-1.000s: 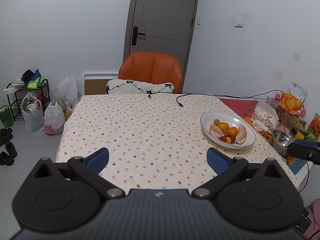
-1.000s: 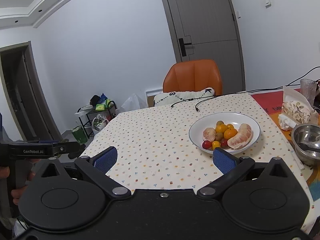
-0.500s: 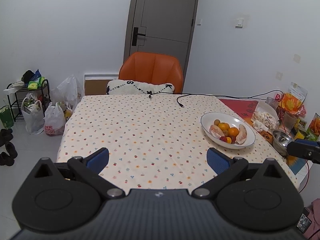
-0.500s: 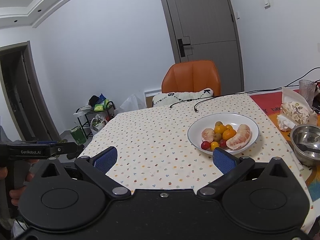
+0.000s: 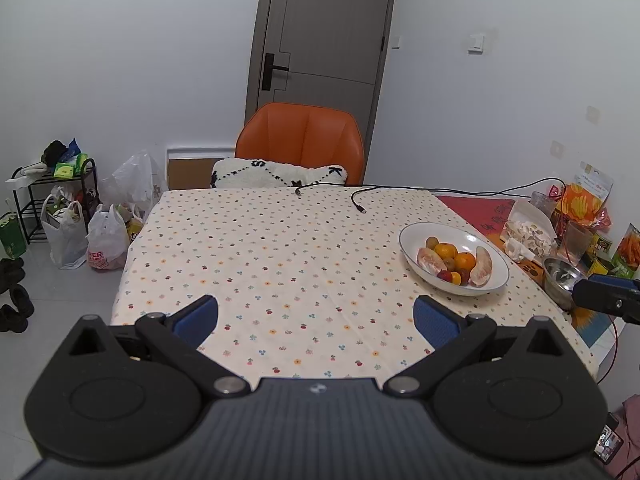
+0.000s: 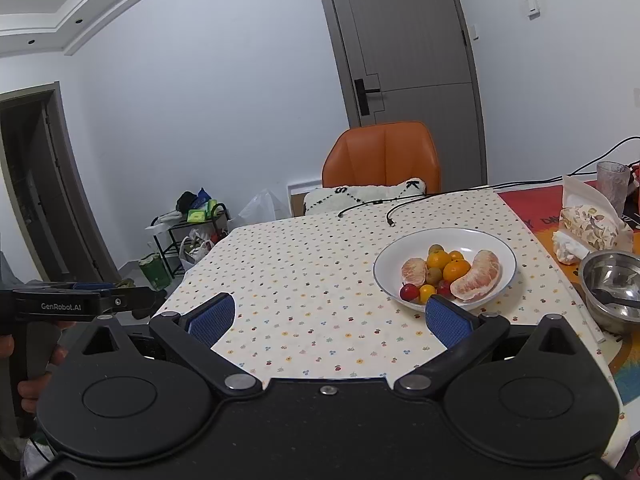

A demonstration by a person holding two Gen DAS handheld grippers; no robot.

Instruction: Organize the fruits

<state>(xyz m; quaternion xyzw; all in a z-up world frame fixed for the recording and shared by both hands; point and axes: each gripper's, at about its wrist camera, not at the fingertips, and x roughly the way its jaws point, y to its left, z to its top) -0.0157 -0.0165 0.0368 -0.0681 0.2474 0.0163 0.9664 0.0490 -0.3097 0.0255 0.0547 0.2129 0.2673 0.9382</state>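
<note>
Left gripper (image 5: 316, 316) and right gripper (image 6: 328, 318): jaws spread wide, nothing held. White bowl (image 6: 496, 246) on the dotted tablecloth (image 6: 304, 280), beside the steel bowl (image 6: 612, 280), holds peeled pomelo segments (image 6: 478, 276), small oranges (image 6: 456, 270) and red fruits (image 6: 409, 292).

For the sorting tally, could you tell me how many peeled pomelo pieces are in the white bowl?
2: one pomelo piece on the bowl's left side, a larger one on its right. Others might hide under the small fruit.
</note>
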